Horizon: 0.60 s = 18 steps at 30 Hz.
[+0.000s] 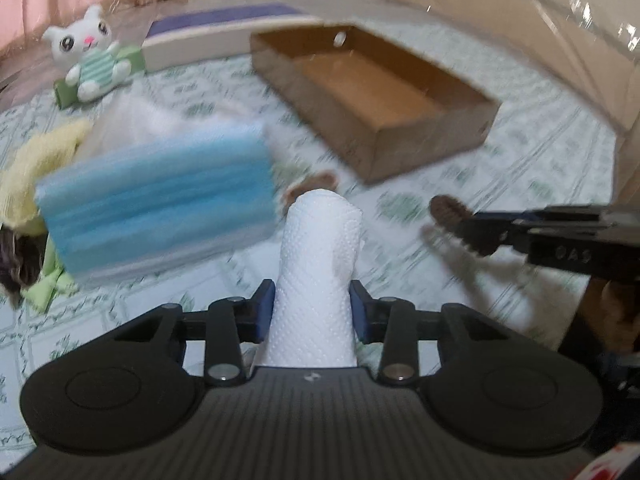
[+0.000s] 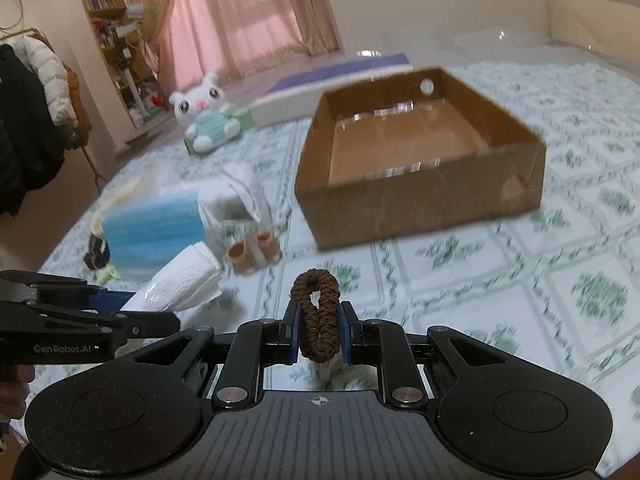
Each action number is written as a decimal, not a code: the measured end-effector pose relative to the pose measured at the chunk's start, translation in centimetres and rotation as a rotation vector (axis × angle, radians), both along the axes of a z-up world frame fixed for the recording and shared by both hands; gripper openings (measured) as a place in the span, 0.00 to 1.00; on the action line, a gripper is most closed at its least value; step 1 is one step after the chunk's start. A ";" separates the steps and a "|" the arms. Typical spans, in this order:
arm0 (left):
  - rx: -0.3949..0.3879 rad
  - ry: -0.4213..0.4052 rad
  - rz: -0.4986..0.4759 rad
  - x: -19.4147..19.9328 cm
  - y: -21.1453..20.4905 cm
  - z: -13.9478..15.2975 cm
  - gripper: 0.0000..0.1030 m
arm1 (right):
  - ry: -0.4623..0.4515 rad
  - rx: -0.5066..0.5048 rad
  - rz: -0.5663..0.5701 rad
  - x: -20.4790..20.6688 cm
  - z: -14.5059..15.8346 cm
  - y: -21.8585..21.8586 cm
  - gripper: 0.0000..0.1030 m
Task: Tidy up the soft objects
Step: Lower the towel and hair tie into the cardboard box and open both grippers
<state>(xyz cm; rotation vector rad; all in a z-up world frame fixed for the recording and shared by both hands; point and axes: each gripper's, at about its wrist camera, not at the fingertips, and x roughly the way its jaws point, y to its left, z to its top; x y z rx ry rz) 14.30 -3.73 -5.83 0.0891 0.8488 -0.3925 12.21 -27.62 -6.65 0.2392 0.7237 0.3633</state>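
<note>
While both of our grippers are loaded, we judge each load light and yielding. Our left gripper [image 1: 312, 308] has its jaws partly closed on a folded paper towel [image 1: 320, 264], the blue pads pressing its sides low down; the wad stands up toward twelve o'clock and will crush or sag if squeezed harder, so a hold across its thick middle suits it. Our right gripper [image 2: 319, 334] is nearly closed on a brown hair tie [image 2: 316, 312], pinched across the lower part of its loop; it is springy and could slip out sideways. In the right wrist view the cardboard box [image 2: 420, 216] lies open and looks empty at about one o'clock, near ahead on the patterned bedspread [image 2: 520, 300]. A blue pack of face masks [image 1: 156, 196] sits at ten o'clock in the left wrist view, with a white plush cat [image 1: 90, 60] farther off at eleven. Both grippers tilt downward, side by side, facing the box.
</note>
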 end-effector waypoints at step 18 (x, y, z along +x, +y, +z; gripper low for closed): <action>-0.126 -0.116 0.022 12.5 -10.6 6.0 0.37 | -0.214 -0.031 -0.103 8.9 5.4 -5.9 0.19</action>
